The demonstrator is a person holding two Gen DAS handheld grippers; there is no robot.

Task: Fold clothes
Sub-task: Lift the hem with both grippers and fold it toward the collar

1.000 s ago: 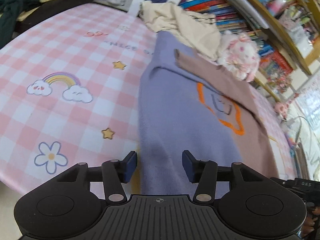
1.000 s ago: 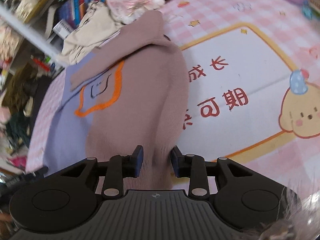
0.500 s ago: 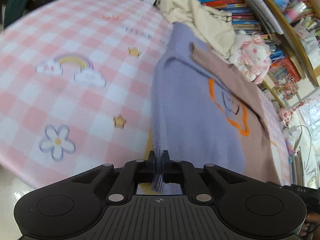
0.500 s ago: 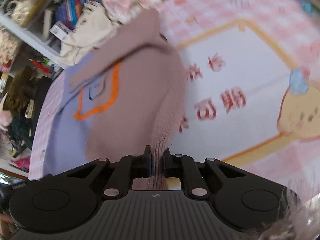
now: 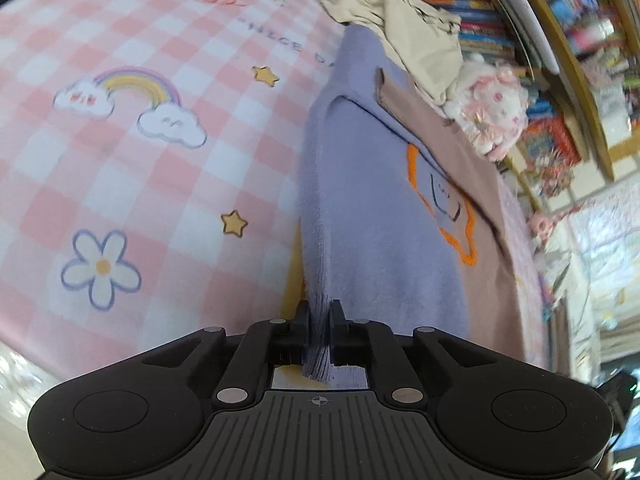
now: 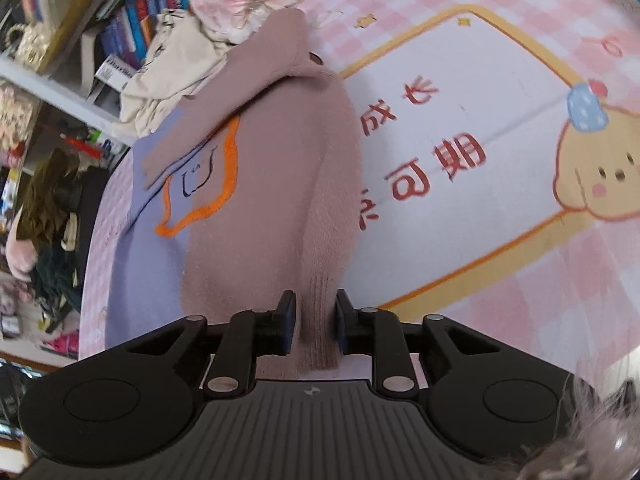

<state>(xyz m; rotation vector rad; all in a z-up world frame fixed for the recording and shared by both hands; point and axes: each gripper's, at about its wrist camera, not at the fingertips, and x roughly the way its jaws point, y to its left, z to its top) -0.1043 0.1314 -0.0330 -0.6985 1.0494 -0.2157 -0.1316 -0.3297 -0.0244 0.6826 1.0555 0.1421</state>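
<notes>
A two-tone sweater [image 5: 372,216], lilac on one half and dusty brown on the other with an orange outlined patch, lies lengthwise on the pink checked mat [image 5: 168,168]. My left gripper [image 5: 319,312] is shut on the ribbed lilac hem corner, which bunches between the pads. In the right wrist view the same sweater [image 6: 272,200] runs away from me, and my right gripper [image 6: 316,312] is shut on the ribbed brown hem corner. Both sleeves look folded in over the body.
A crumpled cream garment [image 5: 404,20] and a pink-white plush toy [image 5: 492,116] lie at the sweater's far end against bookshelves [image 5: 532,20]. The mat [image 6: 500,128] carries a white printed panel with red characters to the right. Dark clothes [image 6: 52,216] pile up beyond the mat's left edge.
Both grippers went from open, straddling the hem, to shut on its corners. The left one shifted in over the lilac corner, and the cloth now bunches up between each pair of pads.
</notes>
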